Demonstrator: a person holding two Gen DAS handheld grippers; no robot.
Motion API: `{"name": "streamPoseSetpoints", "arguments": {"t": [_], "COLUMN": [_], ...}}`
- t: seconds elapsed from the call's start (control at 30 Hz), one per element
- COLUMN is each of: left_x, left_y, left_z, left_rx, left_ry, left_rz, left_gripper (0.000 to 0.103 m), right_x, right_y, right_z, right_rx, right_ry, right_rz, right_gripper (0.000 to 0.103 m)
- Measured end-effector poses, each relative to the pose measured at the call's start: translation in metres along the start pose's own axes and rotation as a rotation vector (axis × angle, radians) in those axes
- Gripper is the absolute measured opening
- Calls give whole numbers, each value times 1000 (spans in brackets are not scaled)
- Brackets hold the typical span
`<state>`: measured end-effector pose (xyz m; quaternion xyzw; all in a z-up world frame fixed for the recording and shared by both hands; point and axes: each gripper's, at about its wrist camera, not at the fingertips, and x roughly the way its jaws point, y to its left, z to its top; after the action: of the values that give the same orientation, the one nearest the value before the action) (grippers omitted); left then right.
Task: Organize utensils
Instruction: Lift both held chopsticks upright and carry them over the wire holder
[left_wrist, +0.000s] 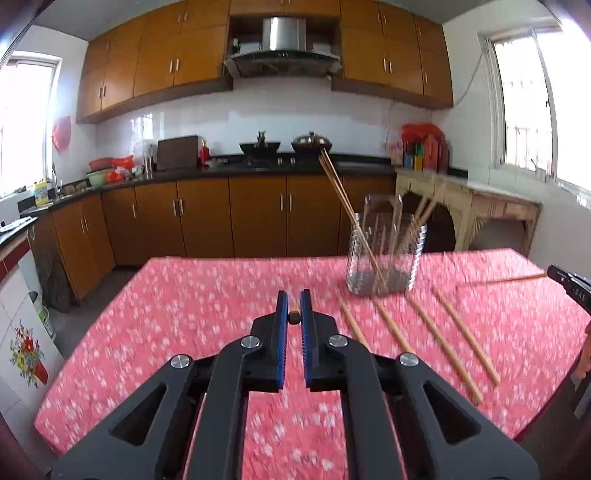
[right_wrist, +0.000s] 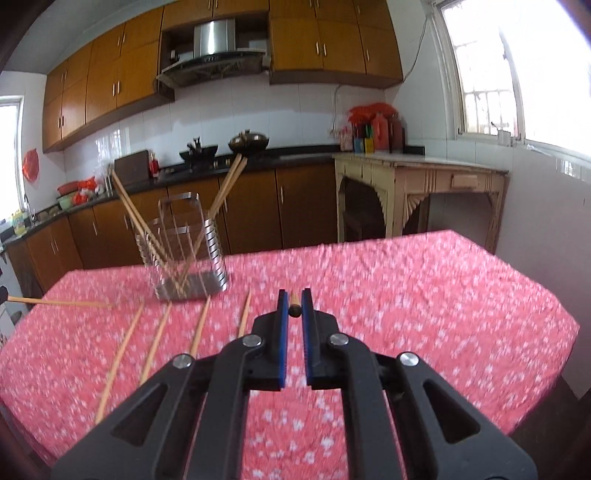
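My left gripper (left_wrist: 294, 297) is shut on the blunt end of a wooden chopstick (left_wrist: 294, 316), held above the pink flowered tablecloth (left_wrist: 207, 295). My right gripper (right_wrist: 294, 295) is shut the same way on another chopstick (right_wrist: 294, 308). A wire chopstick holder (left_wrist: 384, 254) stands on the table ahead and to the right in the left wrist view, with several chopsticks leaning in it. In the right wrist view the holder (right_wrist: 188, 251) is ahead and to the left. Several loose chopsticks (left_wrist: 445, 343) lie side by side in front of it.
The right gripper's tip (left_wrist: 569, 284) shows at the right edge of the left wrist view, its chopstick (left_wrist: 502, 279) pointing left. The left-held chopstick (right_wrist: 55, 302) enters the right wrist view from the left. Kitchen counters (left_wrist: 258, 168) and a side table (right_wrist: 417, 173) stand beyond the table.
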<state>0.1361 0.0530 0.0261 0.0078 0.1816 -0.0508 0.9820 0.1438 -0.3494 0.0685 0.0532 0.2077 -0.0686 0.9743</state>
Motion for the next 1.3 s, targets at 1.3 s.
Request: {"name": "streamPoseSetpoints", "arguments": {"t": [1.3], "left_x": [10], "left_y": [7], "left_z": [93], "left_rx": [-92], "left_ry": [-155], "left_rz": [-19], "left_gripper": [7], "right_x": [6], "right_y": [4], "right_z": [125], "right_rx": [81], "right_ry": [-205], "right_rz": [105], "right_gripper": [8]}}
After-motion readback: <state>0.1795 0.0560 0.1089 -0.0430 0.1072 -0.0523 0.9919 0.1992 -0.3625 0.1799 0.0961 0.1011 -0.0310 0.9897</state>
